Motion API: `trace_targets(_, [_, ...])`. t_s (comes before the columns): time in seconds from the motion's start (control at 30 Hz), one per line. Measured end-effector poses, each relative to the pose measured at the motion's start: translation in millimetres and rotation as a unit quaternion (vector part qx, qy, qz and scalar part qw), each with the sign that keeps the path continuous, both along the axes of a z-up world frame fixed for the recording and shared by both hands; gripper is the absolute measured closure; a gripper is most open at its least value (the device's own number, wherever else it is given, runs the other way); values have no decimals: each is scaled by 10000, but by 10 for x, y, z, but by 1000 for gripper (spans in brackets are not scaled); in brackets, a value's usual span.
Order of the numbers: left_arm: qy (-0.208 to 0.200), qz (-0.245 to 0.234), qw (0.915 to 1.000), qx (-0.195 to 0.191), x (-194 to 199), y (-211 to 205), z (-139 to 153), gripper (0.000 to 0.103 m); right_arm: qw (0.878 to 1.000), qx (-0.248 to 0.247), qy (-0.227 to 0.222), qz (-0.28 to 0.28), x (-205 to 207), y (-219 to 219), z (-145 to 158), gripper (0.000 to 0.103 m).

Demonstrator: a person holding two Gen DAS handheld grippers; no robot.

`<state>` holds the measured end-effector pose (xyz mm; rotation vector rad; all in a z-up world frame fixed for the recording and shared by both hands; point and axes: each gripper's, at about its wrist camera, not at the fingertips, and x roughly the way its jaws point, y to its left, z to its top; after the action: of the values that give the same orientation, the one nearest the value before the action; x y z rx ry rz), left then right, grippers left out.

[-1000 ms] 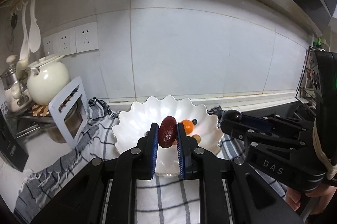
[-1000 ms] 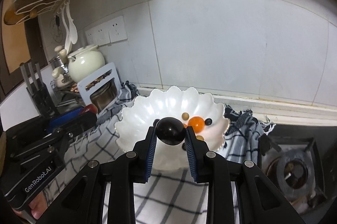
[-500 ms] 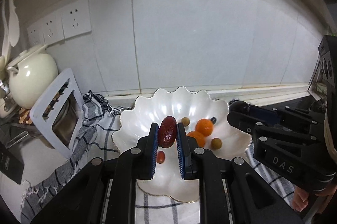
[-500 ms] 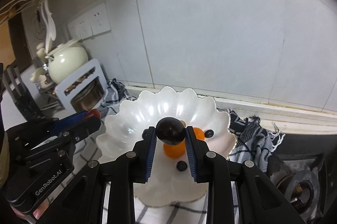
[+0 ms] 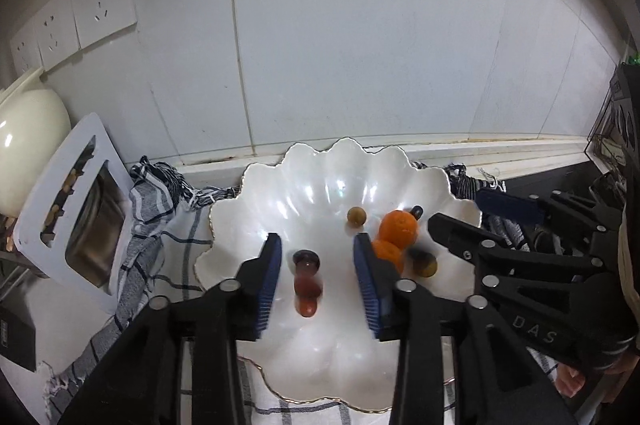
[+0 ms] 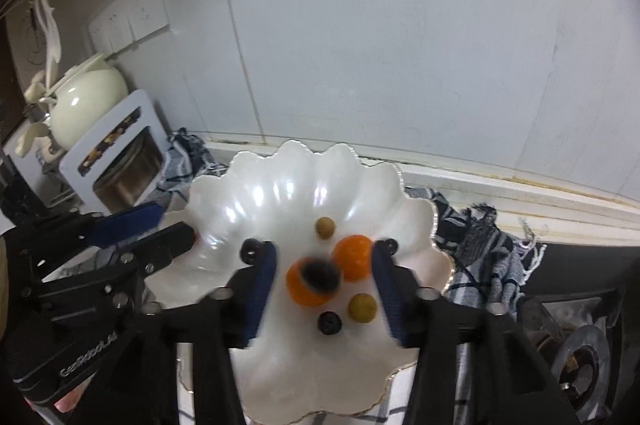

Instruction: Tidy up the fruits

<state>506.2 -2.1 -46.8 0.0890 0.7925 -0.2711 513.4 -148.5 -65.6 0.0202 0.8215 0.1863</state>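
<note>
Over the white scalloped bowl (image 5: 280, 193), the left gripper (image 5: 316, 265) has its fingers spread apart; a blurred red date (image 5: 307, 281) lies between them, free of both pads. The right gripper (image 6: 324, 281) is likewise spread, a blurred dark plum (image 6: 320, 275) between its fingers over an orange (image 6: 306, 291) in the bowl. Its body reads "DAS"; the left's reads "GenRobot.AI", partly blurred.

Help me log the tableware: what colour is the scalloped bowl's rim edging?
Gold, a thin line around the pearly white scalloped bowl; it shows best in the left wrist view.
</note>
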Motion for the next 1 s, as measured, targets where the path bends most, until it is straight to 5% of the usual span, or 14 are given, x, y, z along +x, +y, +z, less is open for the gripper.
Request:
trace_targets(0.37, [-422, 259, 9986, 210, -345, 85, 237, 26, 9992, -217, -201, -251, -337, -56, 142, 41])
trace_targets(0.67, [-956, 588, 9934, 255, -933, 82, 561, 12, 9956, -207, -766, -498, -947, -142, 475, 26])
trace_targets(1.0, [-1515, 811, 9850, 183, -1779, 27, 861, 0, 9884, -329, -1353, -609, -1782, -278, 837, 24])
